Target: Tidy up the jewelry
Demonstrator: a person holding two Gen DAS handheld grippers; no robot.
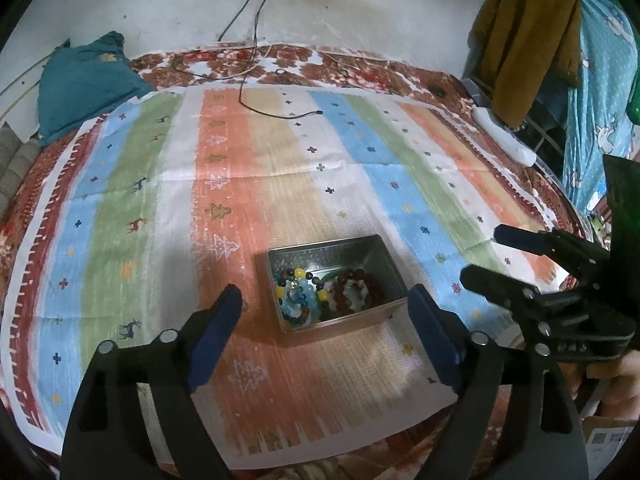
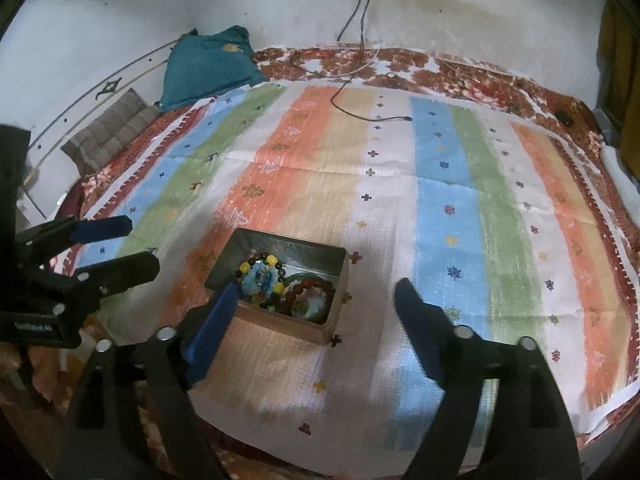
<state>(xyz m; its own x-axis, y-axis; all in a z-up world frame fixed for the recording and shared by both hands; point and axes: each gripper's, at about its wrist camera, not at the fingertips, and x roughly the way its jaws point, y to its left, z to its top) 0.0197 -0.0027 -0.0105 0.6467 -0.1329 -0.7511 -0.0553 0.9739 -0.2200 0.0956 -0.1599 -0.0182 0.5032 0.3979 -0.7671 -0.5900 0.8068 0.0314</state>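
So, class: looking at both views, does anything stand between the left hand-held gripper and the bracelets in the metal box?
Nothing visible does. The left hand-held gripper is open and empty above the striped cloth, facing the lidless metal box. The bracelets lie uncovered inside. The right hand-held gripper, also open, stands off to the side.

A rectangular metal tin [image 1: 334,282] stood open and upright on the striped cloth, set at a slight angle. Inside lay a multicoloured beaded bracelet [image 1: 298,298] of yellow, blue and dark beads, and beside it a dark red beaded bracelet [image 1: 360,286], the two touching.
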